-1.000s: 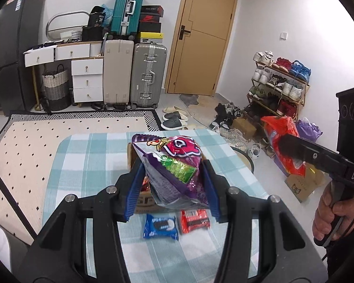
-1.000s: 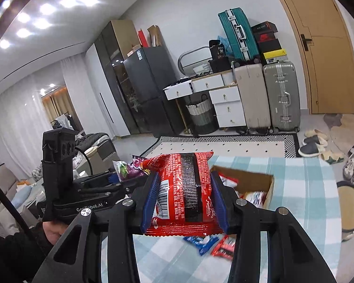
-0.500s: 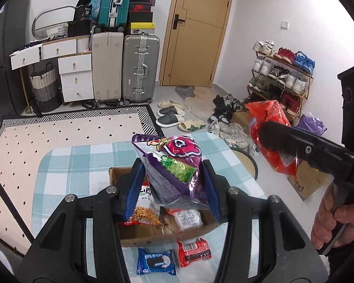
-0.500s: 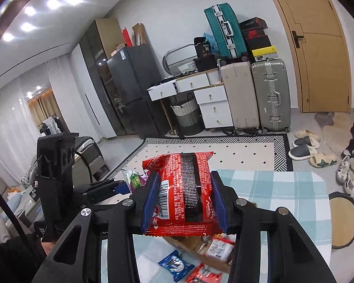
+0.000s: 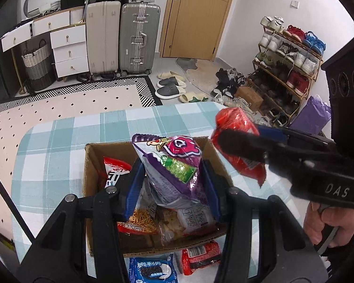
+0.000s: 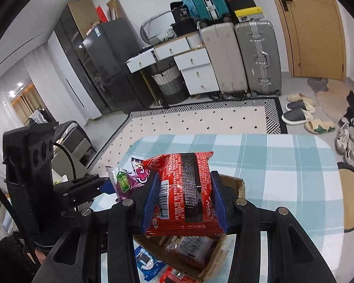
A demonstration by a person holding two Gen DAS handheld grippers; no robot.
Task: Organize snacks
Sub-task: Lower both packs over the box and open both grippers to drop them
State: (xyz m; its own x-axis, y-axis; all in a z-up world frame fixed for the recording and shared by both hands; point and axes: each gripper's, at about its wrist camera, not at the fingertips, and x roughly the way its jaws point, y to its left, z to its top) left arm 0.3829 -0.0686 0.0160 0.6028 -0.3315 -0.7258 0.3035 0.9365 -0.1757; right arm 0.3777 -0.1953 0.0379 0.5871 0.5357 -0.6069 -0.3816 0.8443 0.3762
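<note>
Here, nearest first:
Left claw (image 5: 172,184): clamped on a purple snack bag (image 5: 174,169), hanging over the cardboard box (image 5: 89,165).
Right claw (image 6: 184,198): pinching a red snack packet (image 6: 186,188) above the box's right side, just beside the purple bag.
Box: on the checked table (image 5: 59,141), already crowded with packets that fill most of its floor.
Near edge: blue cookie pack (image 5: 152,268) and small red packet (image 5: 200,257) lie outside the box.
Beyond: rug (image 5: 59,108), suitcases (image 5: 139,37), shoe rack (image 5: 288,66).
</note>
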